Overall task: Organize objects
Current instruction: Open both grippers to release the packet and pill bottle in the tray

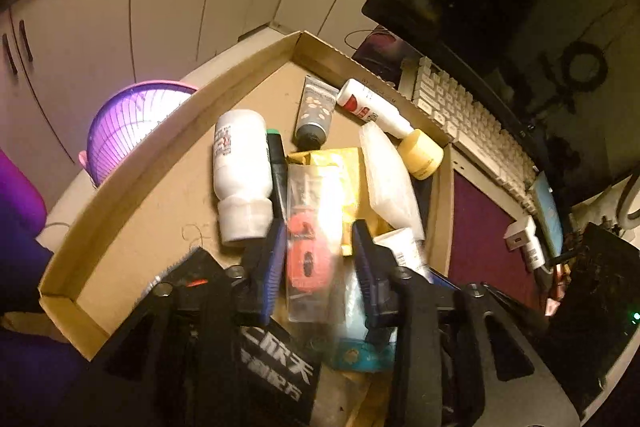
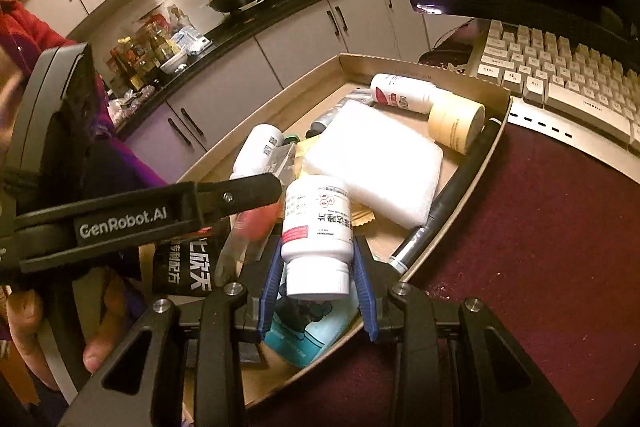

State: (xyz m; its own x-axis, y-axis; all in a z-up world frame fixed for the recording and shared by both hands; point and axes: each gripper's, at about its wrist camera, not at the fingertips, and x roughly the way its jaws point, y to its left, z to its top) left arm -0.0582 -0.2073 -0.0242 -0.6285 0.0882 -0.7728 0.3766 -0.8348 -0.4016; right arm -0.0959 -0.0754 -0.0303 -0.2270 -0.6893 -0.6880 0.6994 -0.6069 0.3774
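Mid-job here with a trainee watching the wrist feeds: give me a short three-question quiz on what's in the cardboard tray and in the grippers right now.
1. True or false: the right gripper is shut on a white pill bottle.
2. What lies between the fingers of the left gripper?
A. a yellow-capped bottle
B. a clear packet with a red item inside
C. a black pen
3. Fill in: the yellow-capped bottle rests against the tray's ____ wall, the one nearest the keyboard.

Key
1. True; its pads press the bottle's sides.
2. B, the clear packet; the pads stand apart from it.
3. Far wall of the cardboard tray.
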